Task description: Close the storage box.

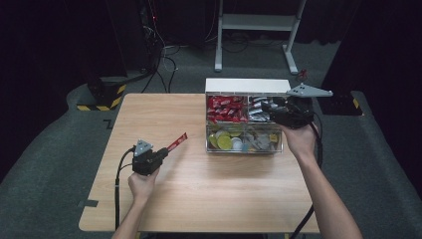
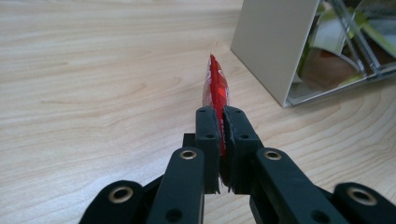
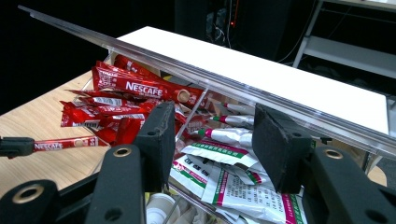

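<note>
A red Nescafe sachet [image 1: 177, 141] sticks out up and to the right from my left gripper [image 1: 166, 151], which is shut on its lower end above the wooden table, left of the clear organiser box [image 1: 247, 85]. In the left gripper view the sachet [image 2: 215, 88] stands edge-on between the closed jaws of that gripper [image 2: 221, 121]. My right gripper [image 1: 267, 107] hovers open over the box's back right compartment. In the right gripper view it [image 3: 212, 135] stands above silver sticks [image 3: 231, 136] and white-green sachets [image 3: 233, 182], with nothing between its fingers. Red sachets [image 3: 135, 86] fill the neighbouring compartment.
The box's clear lid [image 3: 187, 65] is raised, slanting above the right gripper. Its front compartments hold round green and yellow capsules [image 1: 224, 141] and other small packs [image 1: 261, 141]. The box's white side wall [image 2: 273, 46] is close to the held sachet. Bare tabletop [image 1: 209, 194] lies in front.
</note>
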Available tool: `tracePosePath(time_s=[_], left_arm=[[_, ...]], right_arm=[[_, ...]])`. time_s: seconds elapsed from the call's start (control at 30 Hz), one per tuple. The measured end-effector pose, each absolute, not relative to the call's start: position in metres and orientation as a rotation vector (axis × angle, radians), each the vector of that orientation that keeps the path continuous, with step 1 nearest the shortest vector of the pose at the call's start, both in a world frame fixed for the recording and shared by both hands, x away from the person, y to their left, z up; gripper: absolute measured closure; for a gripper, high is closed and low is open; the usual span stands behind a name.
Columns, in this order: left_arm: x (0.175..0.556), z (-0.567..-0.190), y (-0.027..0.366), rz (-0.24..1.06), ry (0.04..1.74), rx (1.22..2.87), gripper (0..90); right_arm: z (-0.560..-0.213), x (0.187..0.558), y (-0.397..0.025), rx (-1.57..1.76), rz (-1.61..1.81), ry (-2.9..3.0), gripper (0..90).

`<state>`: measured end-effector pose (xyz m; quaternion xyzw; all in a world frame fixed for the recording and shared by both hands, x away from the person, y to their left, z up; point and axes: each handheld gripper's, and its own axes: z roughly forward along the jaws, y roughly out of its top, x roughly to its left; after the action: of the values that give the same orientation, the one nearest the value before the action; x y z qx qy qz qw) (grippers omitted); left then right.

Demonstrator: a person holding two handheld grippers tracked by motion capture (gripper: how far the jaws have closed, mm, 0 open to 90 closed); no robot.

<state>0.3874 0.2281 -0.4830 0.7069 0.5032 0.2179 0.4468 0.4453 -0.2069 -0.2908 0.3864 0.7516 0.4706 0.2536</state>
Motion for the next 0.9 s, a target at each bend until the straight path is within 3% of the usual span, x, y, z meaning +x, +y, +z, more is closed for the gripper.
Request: tracePosePath(time_s=[0.9], left_arm=[[0.396, -0.514, 0.221, 0.482, 1.326, 1.828, 82.6]], right_arm=[[-0.290, 0.442, -0.209, 1.049, 1.286, 2.044, 49.5]])
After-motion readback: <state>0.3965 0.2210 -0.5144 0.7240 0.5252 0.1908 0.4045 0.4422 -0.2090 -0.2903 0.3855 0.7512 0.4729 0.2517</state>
